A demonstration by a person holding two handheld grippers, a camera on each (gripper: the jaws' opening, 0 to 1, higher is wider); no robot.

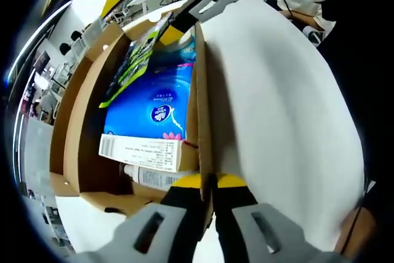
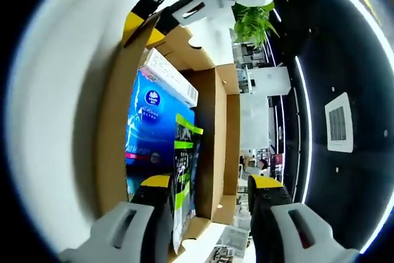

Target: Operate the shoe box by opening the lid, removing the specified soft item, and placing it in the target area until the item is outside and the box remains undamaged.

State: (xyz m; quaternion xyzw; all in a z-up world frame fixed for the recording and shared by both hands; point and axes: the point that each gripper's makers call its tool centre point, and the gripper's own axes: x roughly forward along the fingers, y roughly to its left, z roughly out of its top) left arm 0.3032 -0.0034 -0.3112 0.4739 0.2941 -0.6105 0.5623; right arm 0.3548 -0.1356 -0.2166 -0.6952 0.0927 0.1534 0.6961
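White lid (image 1: pixel 277 109) beside box; blue pack (image 2: pixel 148 127) ahead of right claw (image 2: pixel 209 198).

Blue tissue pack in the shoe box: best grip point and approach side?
Grip the blue tissue pack at its exposed upper face, coming straight in through the box's open top. It lies flat, wedged between the cardboard wall, the white carton and the green-and-black packet. The soft wrap probably pinches easily. The left gripper is shut on the lid.
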